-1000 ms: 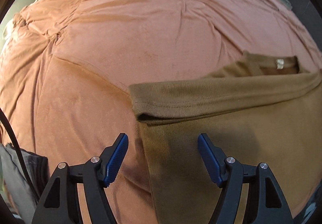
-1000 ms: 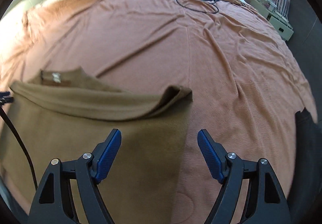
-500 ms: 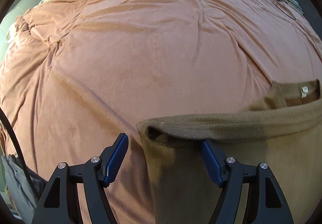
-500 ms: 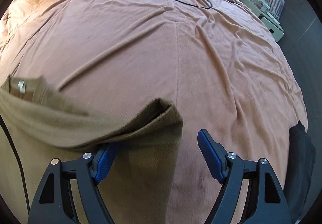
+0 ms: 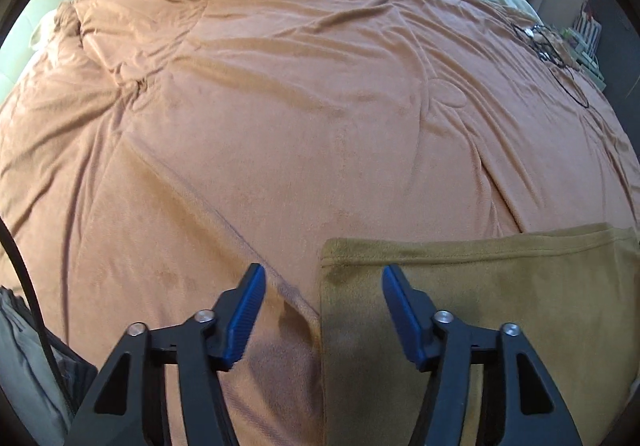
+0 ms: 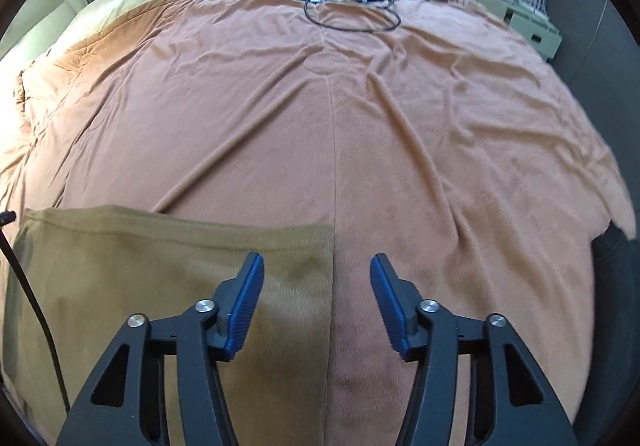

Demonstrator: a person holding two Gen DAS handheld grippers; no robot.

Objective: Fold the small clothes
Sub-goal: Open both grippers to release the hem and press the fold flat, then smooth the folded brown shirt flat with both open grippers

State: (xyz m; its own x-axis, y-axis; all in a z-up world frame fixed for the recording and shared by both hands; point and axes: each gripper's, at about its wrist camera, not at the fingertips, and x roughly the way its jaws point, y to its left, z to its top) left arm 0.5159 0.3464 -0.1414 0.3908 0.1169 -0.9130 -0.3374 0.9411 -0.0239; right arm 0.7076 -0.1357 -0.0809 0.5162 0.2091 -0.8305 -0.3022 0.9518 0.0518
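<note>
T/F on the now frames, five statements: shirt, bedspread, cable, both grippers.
1. The brown shirt lies flat on the orange bedspread. True.
2. The left gripper is clamped on the shirt. False: its jaws are closing, but the pads press on nothing; the shirt's edge lies below the gap.
3. The right gripper straddles the shirt's side edge. True; its jaws are closing too.
4. A black cable lies on the shirt. False: it lies at the far end of the bedspread, well apart.
5. The shirt's collar and label show. False: only a plain folded edge shows.
</note>
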